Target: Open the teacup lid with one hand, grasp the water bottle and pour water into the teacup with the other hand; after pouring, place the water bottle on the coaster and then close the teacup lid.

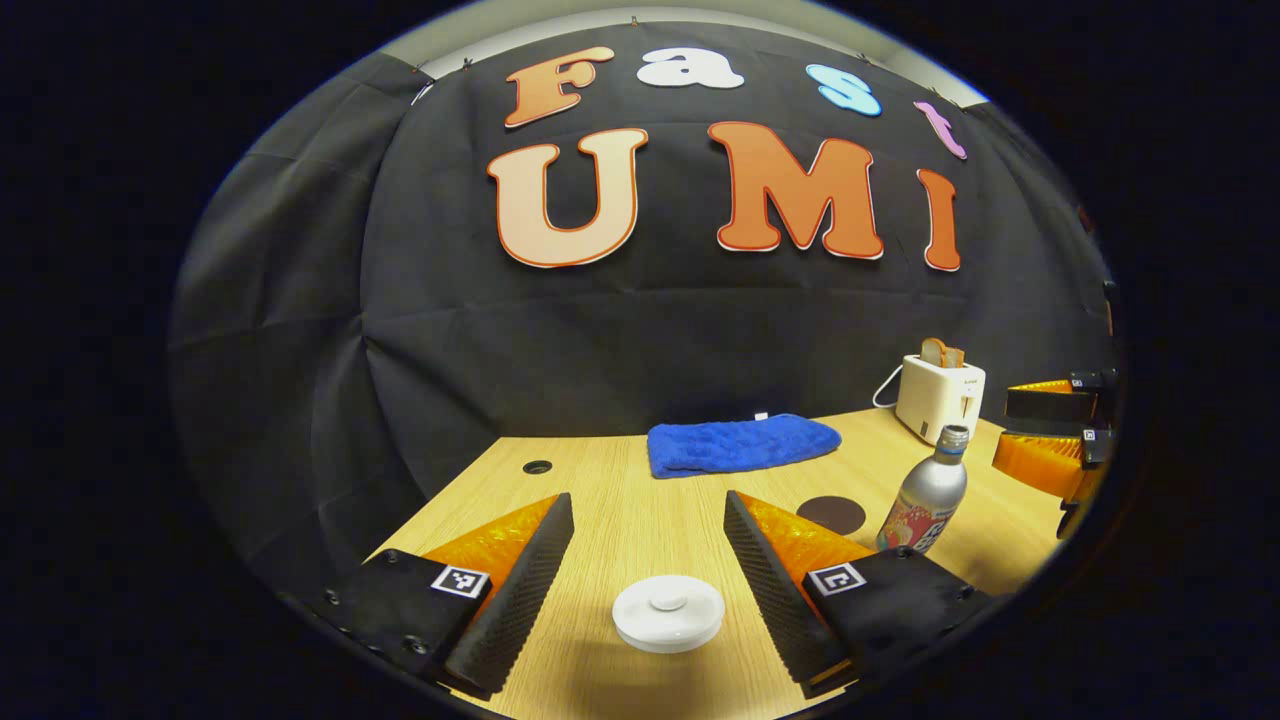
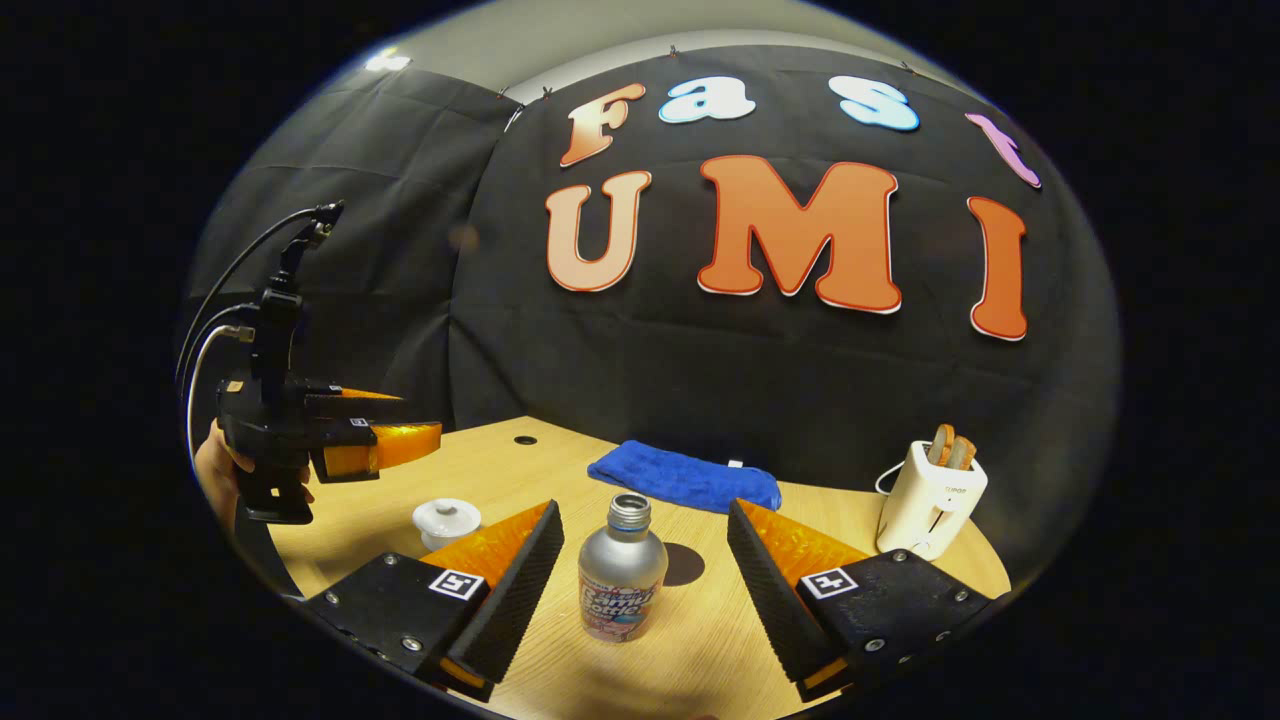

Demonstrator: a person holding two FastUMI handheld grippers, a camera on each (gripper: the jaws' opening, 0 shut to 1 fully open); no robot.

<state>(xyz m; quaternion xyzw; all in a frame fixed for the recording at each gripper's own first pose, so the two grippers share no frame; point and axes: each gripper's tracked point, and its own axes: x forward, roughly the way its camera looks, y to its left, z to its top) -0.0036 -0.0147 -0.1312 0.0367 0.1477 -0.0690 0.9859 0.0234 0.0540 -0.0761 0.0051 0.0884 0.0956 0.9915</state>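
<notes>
Low in the left gripper view, our left hand-held gripper [image 1: 648,560] stands with fingers wide apart, empty, straddling the white teacup lid [image 1: 668,612] without touching it. We judge the lid ceramic: light, rigid, glossy, chip-prone; the small centre knob is the place to pinch. Right of centre the water bottle [image 1: 925,497] stands upright beside the dark round coaster [image 1: 831,514] on the wooden surface [image 1: 640,500].

Bottom centre of the right gripper view, the right hand-held gripper [image 2: 645,555] is likewise spread open around the bottle [image 2: 622,583], clear of both sides. Uncapped, smooth metal, likely slippery; we would take it mid-body and keep it upright. The teacup [image 2: 446,521] sits at lower left.
</notes>
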